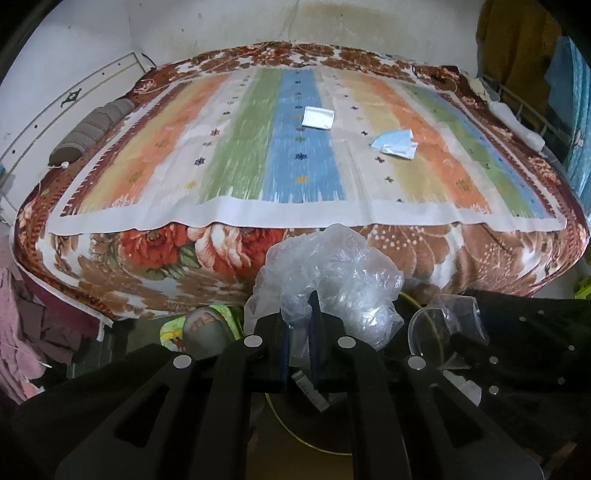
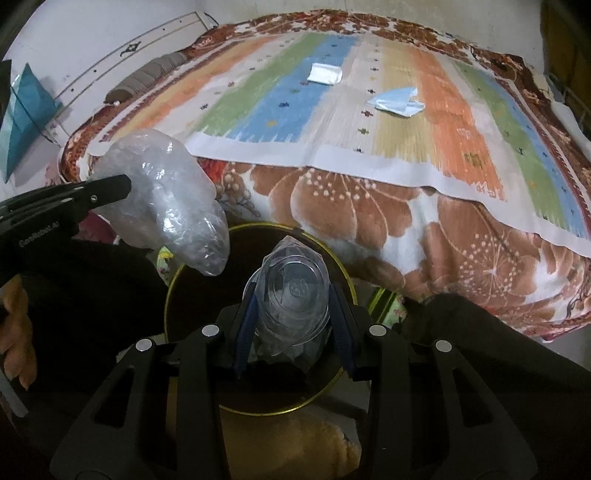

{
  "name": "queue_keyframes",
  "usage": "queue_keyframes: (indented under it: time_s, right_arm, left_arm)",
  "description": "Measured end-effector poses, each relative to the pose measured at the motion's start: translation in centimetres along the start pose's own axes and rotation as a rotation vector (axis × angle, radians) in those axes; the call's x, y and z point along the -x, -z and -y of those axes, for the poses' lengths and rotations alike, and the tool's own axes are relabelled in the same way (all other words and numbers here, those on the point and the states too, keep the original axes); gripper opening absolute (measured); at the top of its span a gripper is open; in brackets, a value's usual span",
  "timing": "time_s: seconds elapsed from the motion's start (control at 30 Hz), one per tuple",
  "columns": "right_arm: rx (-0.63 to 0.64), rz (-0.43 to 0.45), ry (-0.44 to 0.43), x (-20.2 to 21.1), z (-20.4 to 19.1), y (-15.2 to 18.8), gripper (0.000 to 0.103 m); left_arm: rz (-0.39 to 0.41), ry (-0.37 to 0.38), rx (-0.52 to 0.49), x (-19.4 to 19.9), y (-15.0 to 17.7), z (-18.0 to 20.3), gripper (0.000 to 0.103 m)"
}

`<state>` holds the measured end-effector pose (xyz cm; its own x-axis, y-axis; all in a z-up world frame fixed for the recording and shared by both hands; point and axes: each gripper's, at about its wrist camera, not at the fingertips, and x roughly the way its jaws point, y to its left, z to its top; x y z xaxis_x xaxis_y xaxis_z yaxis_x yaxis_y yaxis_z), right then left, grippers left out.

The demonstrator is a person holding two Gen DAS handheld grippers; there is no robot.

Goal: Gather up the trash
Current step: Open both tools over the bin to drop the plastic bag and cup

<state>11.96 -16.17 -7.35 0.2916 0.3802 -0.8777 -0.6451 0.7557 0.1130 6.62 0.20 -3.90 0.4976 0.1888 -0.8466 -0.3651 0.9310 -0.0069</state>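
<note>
Your left tongs [image 1: 299, 314] clamp a plastic bag [image 1: 332, 269]; your right tongs [image 2: 291, 314] grip a clear cup [image 2: 291, 295] over the bin [image 2: 192, 273]; two wrappers [image 1: 317, 118] lie on the bed [image 1: 258, 155].

A bed [image 1: 498, 266] is covered by a brown floral blanket [image 2: 369, 206], and a striped cloth [image 1: 236, 147] in orange, green and blue is spread on top. A striped bolster [image 1: 92, 129] is laid at the left edge. Behind, a stained white wall [image 1: 332, 26] is seen.
</note>
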Motion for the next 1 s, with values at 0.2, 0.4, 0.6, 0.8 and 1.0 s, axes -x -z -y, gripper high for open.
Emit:
queue_keyframes:
  time_s: [0.2,0.4,0.6,0.8,1.0]
  right_arm:
    - [-0.019,-0.047,-0.001,-1.1,0.3,0.4,0.036]
    - [-0.070,-0.082,-0.028,-2.1,0.8,0.3,0.060]
    - [-0.089,-0.085,-0.043,-2.3,1.1,0.2,0.061]
    - [-0.080,-0.062,-0.062,-1.6,1.1,-0.5,0.061]
    - [-0.068,-0.006,-0.060,-0.2,1.4,-2.2,0.069]
  left_arm:
    - [-0.064,-0.009,-0.031,-1.5,0.8,0.8,0.010]
    - [-0.148,0.058,0.049,-3.3,0.7,0.2,0.048]
    - [-0.134,0.081,0.083,-2.9,0.3,-0.2,0.054]
    - [-0.116,0.105,0.083,-2.6,-0.9,-0.5,0.057]
    - [-0.045,0.090,0.038,-2.0,-3.2,0.3,0.070]
